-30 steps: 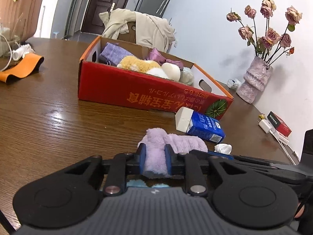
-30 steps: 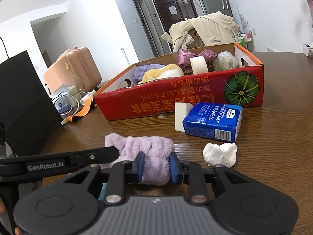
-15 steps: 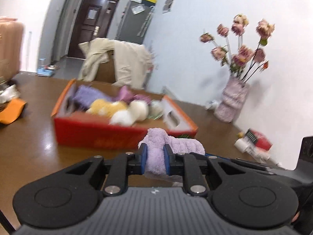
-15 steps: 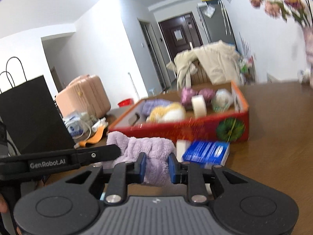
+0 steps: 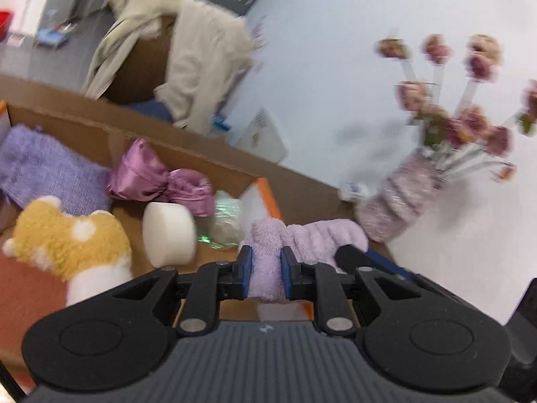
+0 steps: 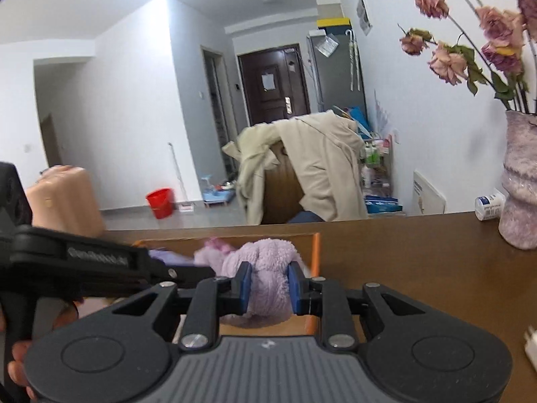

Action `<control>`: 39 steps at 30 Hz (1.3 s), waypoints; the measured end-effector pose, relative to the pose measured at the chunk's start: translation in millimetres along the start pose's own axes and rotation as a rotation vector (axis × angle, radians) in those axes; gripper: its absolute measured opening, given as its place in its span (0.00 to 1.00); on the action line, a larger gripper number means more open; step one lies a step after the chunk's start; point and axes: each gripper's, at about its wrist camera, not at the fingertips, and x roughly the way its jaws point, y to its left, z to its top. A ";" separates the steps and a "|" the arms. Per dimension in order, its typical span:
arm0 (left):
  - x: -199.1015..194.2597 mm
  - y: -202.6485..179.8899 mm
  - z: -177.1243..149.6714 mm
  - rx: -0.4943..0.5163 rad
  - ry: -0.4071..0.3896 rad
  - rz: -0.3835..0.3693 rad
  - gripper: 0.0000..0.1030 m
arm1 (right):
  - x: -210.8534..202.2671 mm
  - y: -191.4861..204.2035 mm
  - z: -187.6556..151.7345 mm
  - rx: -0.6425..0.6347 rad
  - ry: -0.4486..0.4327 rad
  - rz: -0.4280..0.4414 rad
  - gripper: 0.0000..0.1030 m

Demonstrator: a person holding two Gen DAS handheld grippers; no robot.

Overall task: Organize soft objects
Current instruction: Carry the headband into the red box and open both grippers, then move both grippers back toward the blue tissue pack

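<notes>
Both grippers hold one fluffy lilac towel [image 5: 302,235], one at each end. My left gripper [image 5: 265,273] is shut on its left end and my right gripper [image 6: 268,285] is shut on its right end [image 6: 265,268]. The towel hangs in the air over the right end of the red cardboard box [image 5: 201,154]. The box holds a purple cloth [image 5: 43,171], a yellow plush toy [image 5: 67,241], a mauve satin bow [image 5: 157,181], a white sponge roll [image 5: 169,235] and a clear wrapped ball [image 5: 225,225].
A vase of dried roses [image 5: 399,198] [image 6: 520,181] stands on the brown table [image 6: 402,262] to the right of the box. A chair draped with a beige coat [image 6: 302,174] is behind the table. A pink suitcase [image 6: 63,201] is at the left.
Both grippers lifted the lilac towel off the table and carried it forward, over the right end of the box. The tissue pack and white wad have dropped out of view.
</notes>
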 end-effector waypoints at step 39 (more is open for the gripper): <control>-202.9 -25.1 -39.8 0.263 -0.267 0.180 0.80 | -72.9 33.7 29.4 -0.150 -0.033 -0.063 0.67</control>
